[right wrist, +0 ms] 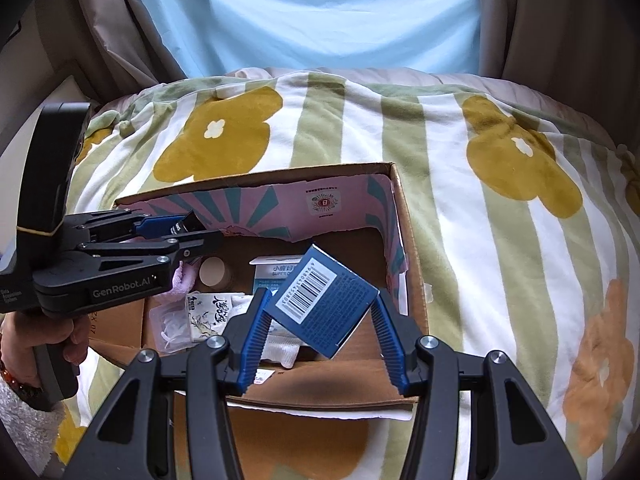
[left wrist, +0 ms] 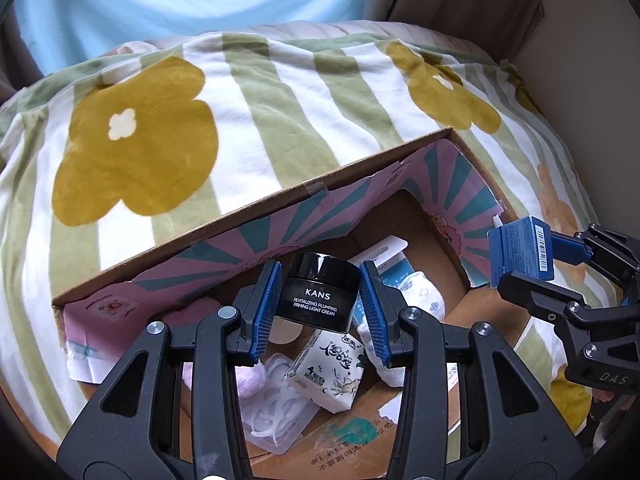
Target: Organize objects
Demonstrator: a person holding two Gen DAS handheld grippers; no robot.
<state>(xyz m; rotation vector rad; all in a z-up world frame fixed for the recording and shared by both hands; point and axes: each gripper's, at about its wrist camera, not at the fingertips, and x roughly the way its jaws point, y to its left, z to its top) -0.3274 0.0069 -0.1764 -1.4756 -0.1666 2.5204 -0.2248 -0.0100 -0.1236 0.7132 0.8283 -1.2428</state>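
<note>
My left gripper (left wrist: 320, 304) is shut on a black KANS cream jar (left wrist: 318, 292) and holds it above the open cardboard box (left wrist: 248, 216). My right gripper (right wrist: 320, 320) is shut on a blue carton with a barcode (right wrist: 324, 304), tilted, over the right half of the box (right wrist: 412, 240). In the left wrist view the blue carton (left wrist: 520, 248) and the right gripper (left wrist: 532, 256) show at the box's right rim. In the right wrist view the left gripper (right wrist: 192, 232) reaches in from the left with the jar (right wrist: 187, 223) mostly hidden.
The box lies on a striped flowered blanket (left wrist: 280, 92). Inside lie a tissue pack (left wrist: 332, 368), a clear packet of white picks (left wrist: 276, 408), a pink cloth (right wrist: 184, 280), white socks (left wrist: 420, 292), a white-blue packet (right wrist: 276, 272) and a round lid (right wrist: 212, 272). Curtains (right wrist: 560, 20) hang behind.
</note>
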